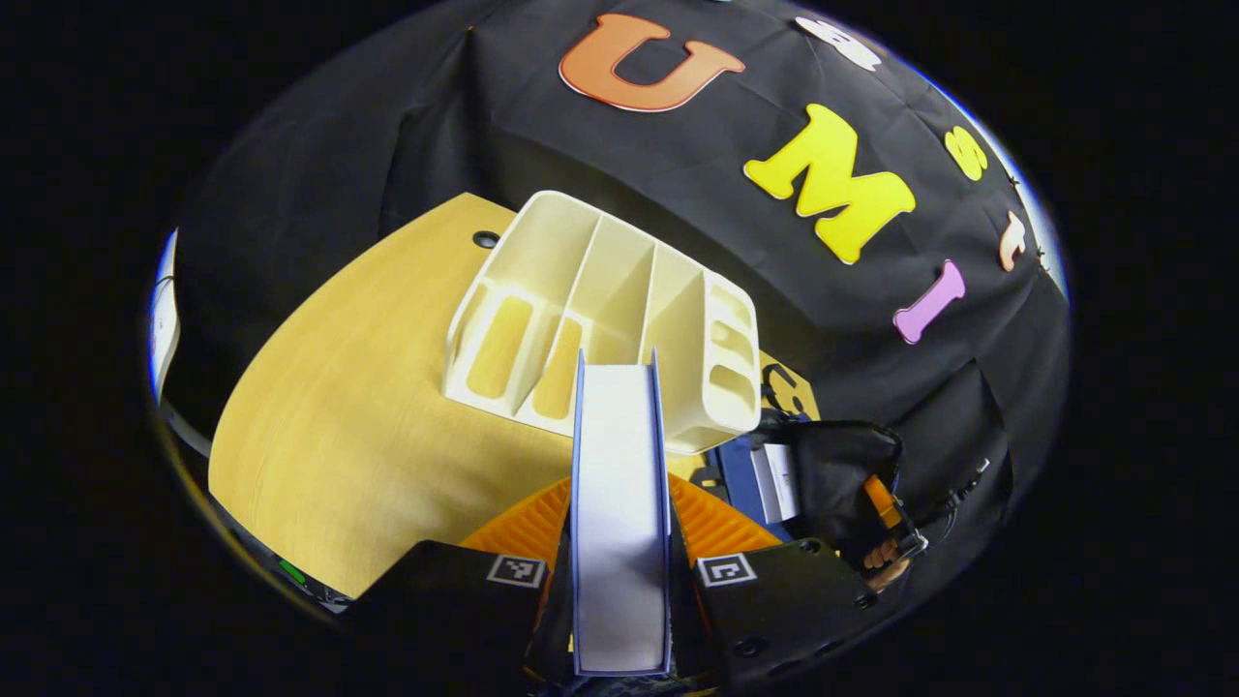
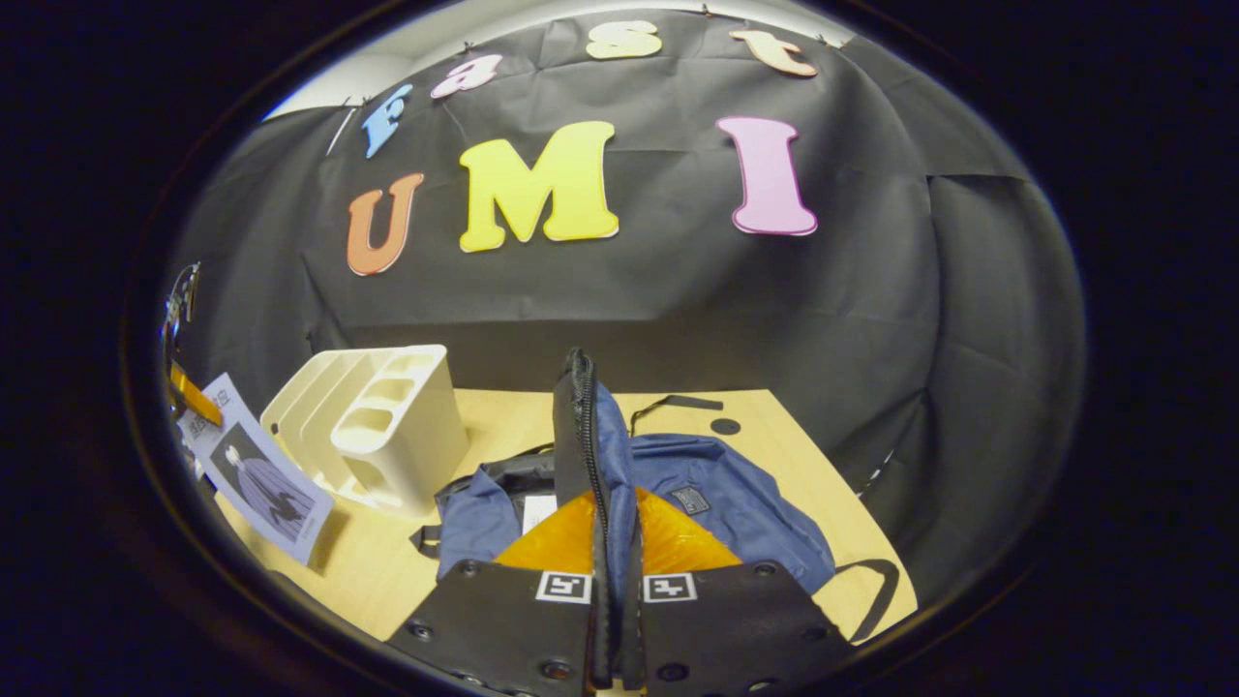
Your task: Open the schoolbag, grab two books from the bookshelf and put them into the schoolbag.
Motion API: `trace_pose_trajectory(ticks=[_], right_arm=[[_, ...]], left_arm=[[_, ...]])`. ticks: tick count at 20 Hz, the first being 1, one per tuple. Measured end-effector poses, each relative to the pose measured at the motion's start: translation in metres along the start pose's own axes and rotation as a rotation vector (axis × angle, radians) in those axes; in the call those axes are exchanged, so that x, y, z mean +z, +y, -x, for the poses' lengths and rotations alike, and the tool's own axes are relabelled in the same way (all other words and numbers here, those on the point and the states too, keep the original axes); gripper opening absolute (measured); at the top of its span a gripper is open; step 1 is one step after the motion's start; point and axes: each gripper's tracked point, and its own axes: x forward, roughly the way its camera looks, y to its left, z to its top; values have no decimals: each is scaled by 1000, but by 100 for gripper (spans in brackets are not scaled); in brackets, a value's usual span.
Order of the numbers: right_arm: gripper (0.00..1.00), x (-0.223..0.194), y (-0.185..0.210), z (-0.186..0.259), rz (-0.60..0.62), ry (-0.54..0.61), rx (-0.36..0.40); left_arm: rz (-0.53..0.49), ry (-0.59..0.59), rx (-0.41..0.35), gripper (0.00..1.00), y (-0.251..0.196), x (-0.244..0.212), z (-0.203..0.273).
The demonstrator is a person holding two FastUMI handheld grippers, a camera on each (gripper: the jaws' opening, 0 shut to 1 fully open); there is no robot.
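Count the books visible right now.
2: one book clamped in the left gripper; another inside the open schoolbag. The bookshelf slots look empty; more may be hidden.

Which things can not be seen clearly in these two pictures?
- Left gripper view: the book's covers; it is edge-on between the fingers.
- Right gripper view: the schoolbag's inside, hidden by the raised flap and the fingers.
- Right gripper view: the book is cut off at the left edge.

A pale wooden table with a round dark hole; black cloth wall behind.
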Motion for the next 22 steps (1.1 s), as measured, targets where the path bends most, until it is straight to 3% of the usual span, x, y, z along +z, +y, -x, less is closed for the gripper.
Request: trace_pose_trajectory(ticks=[7,12,14,18,22], right_arm=[[5,4,1,2,5,-4,-8],[5,14,-1,6,-21,-16,-9],[5,19,-2,7,-16,-24,-17],[5,33,-3,9,-4,-43,-5],[4,43,-6,11,0,-58,12]], left_arm=[[-31,50,-200,43,-79,-27,-23],[73,64,-435,43,-150,-28,-48],[108,71,-489,43,-169,-28,-67],[181,71,-513,43,-189,-25,-111],[257,56,-449,43,-191,-20,-164]])
